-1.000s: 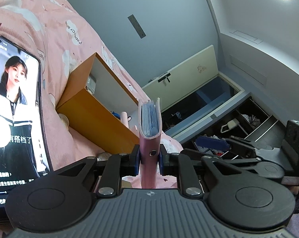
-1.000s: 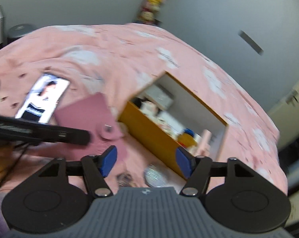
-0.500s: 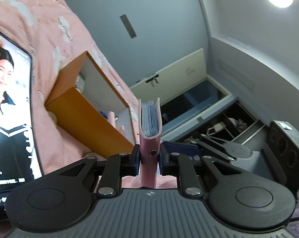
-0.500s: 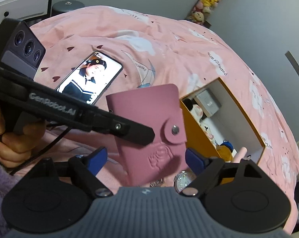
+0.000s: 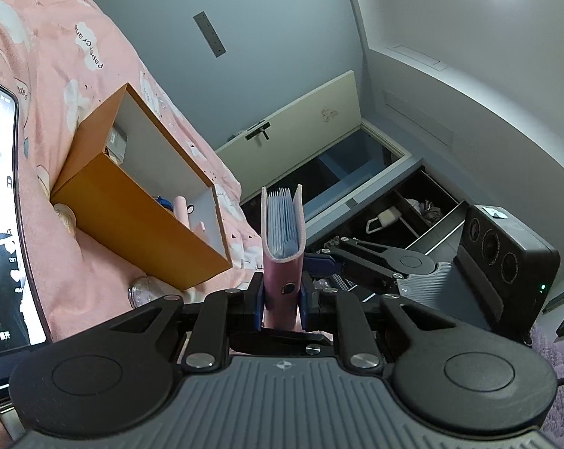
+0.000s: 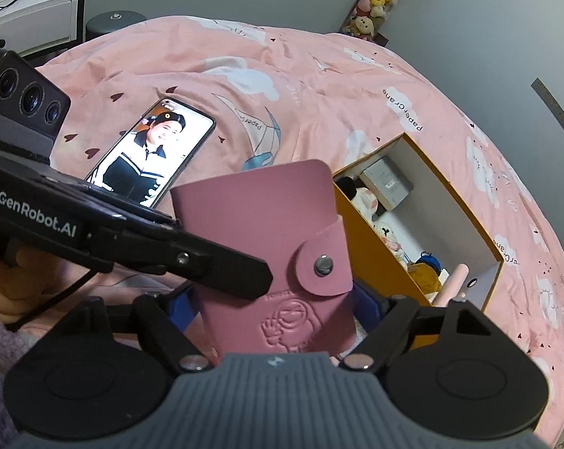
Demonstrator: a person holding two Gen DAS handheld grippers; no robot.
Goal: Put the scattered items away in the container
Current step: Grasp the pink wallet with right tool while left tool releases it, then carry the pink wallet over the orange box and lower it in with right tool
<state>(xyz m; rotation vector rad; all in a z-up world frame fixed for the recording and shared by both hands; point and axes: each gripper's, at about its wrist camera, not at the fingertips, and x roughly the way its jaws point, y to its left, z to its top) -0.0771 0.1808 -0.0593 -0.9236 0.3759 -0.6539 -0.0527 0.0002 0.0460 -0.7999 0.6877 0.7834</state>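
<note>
A pink snap card holder (image 5: 283, 224) stands upright in my left gripper (image 5: 282, 299), which is shut on its lower part. In the right wrist view the card holder (image 6: 267, 224) fills the middle, held from the left by the left gripper's black finger (image 6: 207, 265). My right gripper (image 6: 274, 307) straddles the holder's bottom. Its jaws are closing, and its blue pads (image 6: 369, 305) sit just off the holder's edges. The open orange box (image 5: 139, 232) (image 6: 371, 262) lies on the pink duvet just beyond, with small items inside.
A lit phone (image 6: 151, 164) lies on the duvet (image 6: 319, 86) left of the box. A clear round item (image 5: 143, 288) rests against the box's near corner. A hand (image 6: 5, 292) grips the left tool. Dark open drawers (image 5: 412, 217) stand beyond the bed.
The right gripper has swung in and dropped until the card holder stands between its jaws, which opened wider. The left gripper kept its hold and barely moved.
</note>
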